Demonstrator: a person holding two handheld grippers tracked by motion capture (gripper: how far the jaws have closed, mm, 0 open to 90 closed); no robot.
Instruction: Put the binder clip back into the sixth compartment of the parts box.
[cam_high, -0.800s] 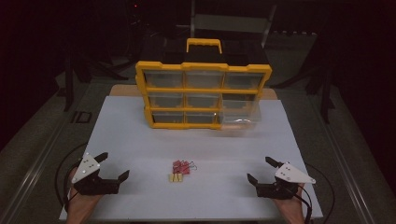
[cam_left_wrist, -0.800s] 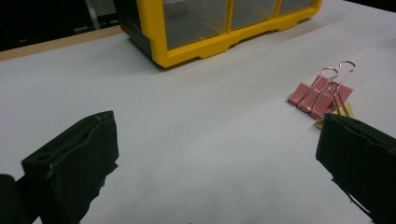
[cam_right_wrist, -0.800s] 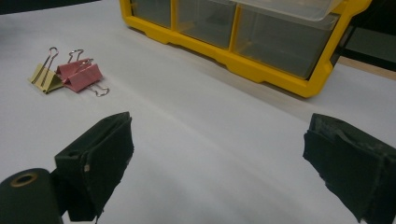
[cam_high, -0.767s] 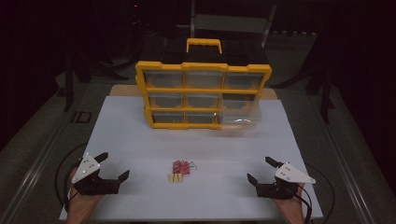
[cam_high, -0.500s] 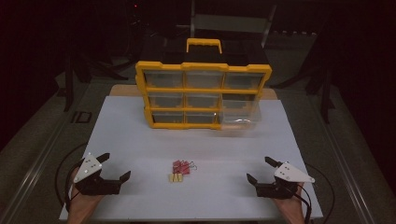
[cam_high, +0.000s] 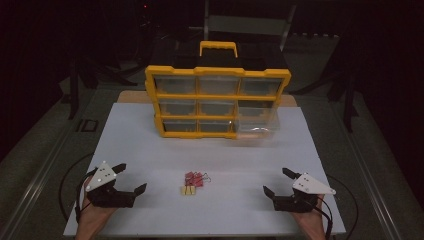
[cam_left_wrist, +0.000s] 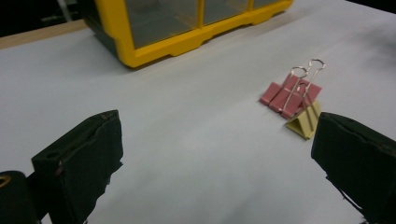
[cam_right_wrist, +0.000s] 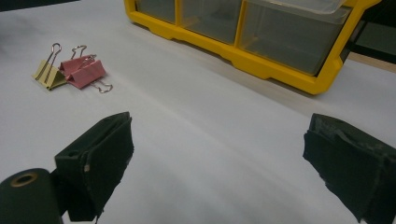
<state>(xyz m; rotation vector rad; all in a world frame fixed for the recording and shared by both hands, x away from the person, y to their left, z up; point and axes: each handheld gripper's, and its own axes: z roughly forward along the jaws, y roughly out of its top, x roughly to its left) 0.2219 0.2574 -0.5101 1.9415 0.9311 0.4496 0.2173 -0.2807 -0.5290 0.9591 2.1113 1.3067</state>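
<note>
Between the earlier frames and this one nothing has shifted: both hands rest at the near edge, so no pick has begun. The left gripper (cam_high: 129, 178) holds its jaws wide and empty. The pink and yellow binder clips (cam_high: 195, 182) lie together on the white table (cam_high: 320, 150), between the two grippers and well apart from each. The right gripper (cam_high: 277, 183) likewise stands wide, holding nothing. The yellow drawer cabinet (cam_high: 218, 102) behind has its lower right drawer (cam_high: 257, 123) pulled out, probably to receive the clips.

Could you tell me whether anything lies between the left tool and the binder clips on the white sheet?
Nothing visible does. The left tool rests open on the white sheet, and only bare sheet separates it from the red binder clips and the yellow binder clip. The yellow drawer organizer stands well behind them.
</note>
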